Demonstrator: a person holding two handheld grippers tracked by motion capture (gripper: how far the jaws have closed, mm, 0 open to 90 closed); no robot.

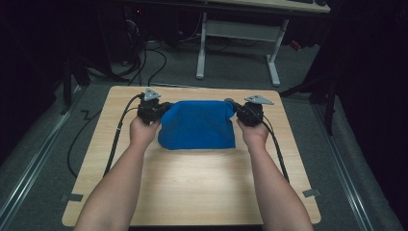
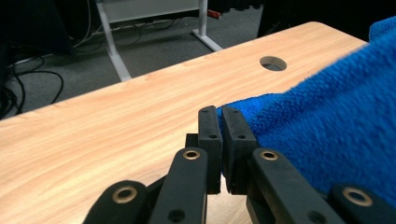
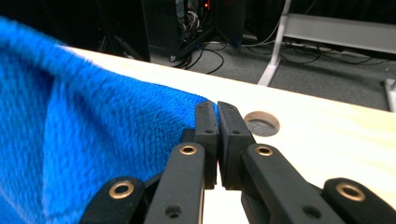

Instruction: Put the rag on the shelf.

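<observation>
A blue fluffy towel (image 1: 198, 124) hangs stretched between my two grippers over the far half of the wooden table (image 1: 192, 183), its lower edge resting on the tabletop. My left gripper (image 1: 163, 107) is shut on the towel's far left corner; in the left gripper view the jaws (image 2: 219, 116) pinch the blue edge (image 2: 327, 121). My right gripper (image 1: 235, 107) is shut on the far right corner, and the right gripper view has the cloth (image 3: 93, 140) squeezed between the jaws (image 3: 215, 111). Both hands hold the grippers level with each other.
A round cable hole (image 3: 262, 123) sits in the tabletop near the far right corner. Black cables (image 1: 118, 134) trail from the grippers along the table's sides. Behind the table stands a white desk frame (image 1: 238, 38) on a grey floor with loose cables.
</observation>
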